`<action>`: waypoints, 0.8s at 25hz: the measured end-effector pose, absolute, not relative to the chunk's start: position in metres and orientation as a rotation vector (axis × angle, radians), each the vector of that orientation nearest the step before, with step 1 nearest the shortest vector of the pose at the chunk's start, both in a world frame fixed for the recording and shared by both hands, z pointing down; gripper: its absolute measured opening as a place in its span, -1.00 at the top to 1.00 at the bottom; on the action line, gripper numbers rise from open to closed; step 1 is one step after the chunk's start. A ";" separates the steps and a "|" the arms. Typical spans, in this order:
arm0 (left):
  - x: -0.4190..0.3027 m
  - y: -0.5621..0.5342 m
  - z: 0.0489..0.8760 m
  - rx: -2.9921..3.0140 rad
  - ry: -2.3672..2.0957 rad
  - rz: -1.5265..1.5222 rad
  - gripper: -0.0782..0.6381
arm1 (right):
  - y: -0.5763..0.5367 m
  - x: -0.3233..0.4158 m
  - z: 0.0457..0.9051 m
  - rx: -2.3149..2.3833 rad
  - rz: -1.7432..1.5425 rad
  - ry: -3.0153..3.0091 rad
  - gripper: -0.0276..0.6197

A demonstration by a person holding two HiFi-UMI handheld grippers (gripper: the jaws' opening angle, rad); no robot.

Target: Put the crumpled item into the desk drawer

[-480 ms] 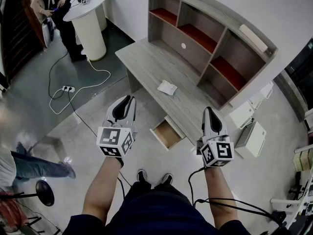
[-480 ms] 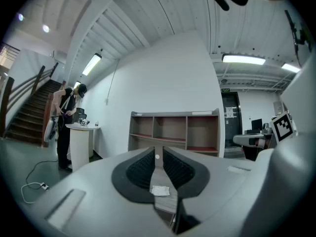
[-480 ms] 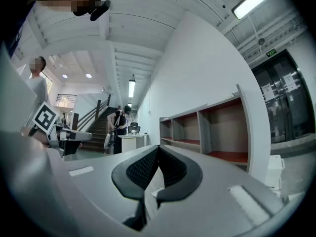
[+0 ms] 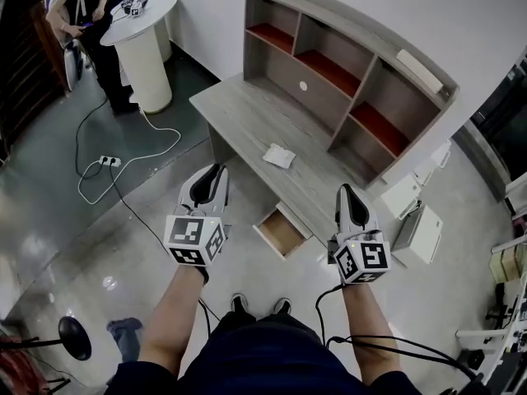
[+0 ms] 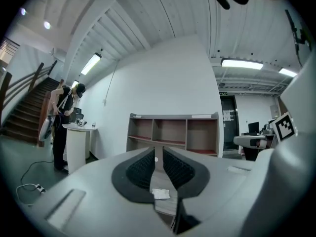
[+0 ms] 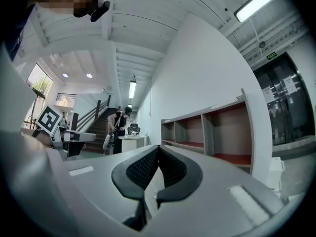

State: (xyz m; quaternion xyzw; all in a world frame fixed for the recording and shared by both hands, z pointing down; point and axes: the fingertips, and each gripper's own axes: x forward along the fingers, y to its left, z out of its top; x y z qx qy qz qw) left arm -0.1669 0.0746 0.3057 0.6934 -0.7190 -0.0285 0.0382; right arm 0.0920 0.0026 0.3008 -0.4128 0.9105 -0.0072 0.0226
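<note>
A crumpled white item (image 4: 278,155) lies on the grey wooden desk (image 4: 239,109), in front of the shelf unit (image 4: 346,72). Below the desk's near edge a small drawer (image 4: 282,230) stands pulled open, its inside bare. My left gripper (image 4: 216,171) hangs over the floor, left of the drawer, with its jaws a narrow slit apart and nothing in them. Through that slit the crumpled item (image 5: 160,193) shows in the left gripper view, beyond the left gripper (image 5: 158,152). My right gripper (image 4: 346,191) hovers right of the drawer. In its own view the right gripper (image 6: 158,147) has its tips touching and holds nothing.
A white round pedestal table (image 4: 144,39) stands far left with a person (image 4: 82,15) beside it. A cable and power strip (image 4: 109,161) lie on the floor. White boxes (image 4: 420,233) sit right of the desk. A black stand base (image 4: 74,336) is at lower left.
The person walking at the lower left has mostly left the view. Both grippers hold about the same places, and the view has shifted slightly.
</note>
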 end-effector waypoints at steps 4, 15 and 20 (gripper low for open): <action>-0.181 0.077 0.306 2.144 -2.188 -0.097 0.63 | 0.007 0.083 0.296 -1.313 -0.010 2.802 0.90; -0.205 0.065 0.333 2.143 -2.113 -0.097 0.63 | 0.005 0.063 0.313 -1.393 -0.024 2.805 0.90; -0.210 0.044 0.342 2.127 -2.112 -0.068 0.63 | -0.018 0.050 0.324 -1.368 -0.054 2.817 0.90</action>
